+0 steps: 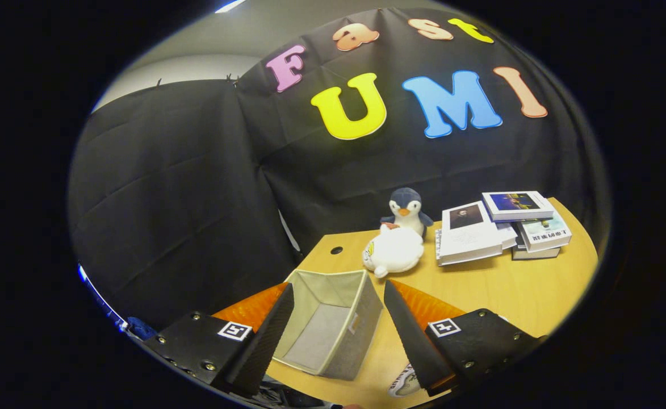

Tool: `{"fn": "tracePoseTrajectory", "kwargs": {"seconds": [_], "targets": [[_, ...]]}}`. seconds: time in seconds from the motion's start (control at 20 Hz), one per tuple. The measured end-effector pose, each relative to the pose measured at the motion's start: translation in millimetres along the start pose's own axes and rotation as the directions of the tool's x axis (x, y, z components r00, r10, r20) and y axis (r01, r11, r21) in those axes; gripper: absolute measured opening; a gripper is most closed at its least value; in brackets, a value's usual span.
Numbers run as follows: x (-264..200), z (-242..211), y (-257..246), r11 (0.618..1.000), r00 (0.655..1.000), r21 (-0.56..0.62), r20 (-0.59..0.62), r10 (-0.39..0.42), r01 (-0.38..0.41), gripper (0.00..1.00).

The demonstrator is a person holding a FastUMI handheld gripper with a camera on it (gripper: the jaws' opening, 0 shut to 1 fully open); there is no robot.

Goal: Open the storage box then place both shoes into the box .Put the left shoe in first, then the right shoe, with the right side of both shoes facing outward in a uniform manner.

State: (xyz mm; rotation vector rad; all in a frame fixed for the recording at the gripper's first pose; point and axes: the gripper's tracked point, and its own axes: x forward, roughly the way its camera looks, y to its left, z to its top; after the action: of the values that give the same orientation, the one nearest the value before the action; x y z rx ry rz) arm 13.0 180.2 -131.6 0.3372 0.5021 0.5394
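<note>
gripper [338,335]: held above the table, tilted down, fingers spread wide, nothing in them
storage box [333,324]: open, empty, sitting right between the fingers
shoe [403,382]: just a bit peeking by the right finger
table [497,289]: wooden, with a penguin plush [406,209], white plush [394,251], books [500,227] further back

No legible txt; book covers [500,224] too small, claw [338,329] tags just patterns.

Colours on the tan wooden table [497,284]

A grey fabric storage box [333,324] with a paler beige lining sits near a white plush toy [394,251]; behind that, a navy-and-white penguin plush [406,209] with an orange beak; white-covered books [497,227] lie beside them.
</note>
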Motion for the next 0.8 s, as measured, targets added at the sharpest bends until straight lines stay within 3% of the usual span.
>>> {"fn": "tracePoseTrajectory", "kwargs": {"seconds": [0.35, 0.8], "targets": [[-3, -45, -69, 0.990, 0.987, 0.028, -0.081, -0.137, 0.140, 0.97], [-4, -117, -119, 0.970, 0.951, 0.079, -0.227, -0.208, 0.231, 0.98]]}}
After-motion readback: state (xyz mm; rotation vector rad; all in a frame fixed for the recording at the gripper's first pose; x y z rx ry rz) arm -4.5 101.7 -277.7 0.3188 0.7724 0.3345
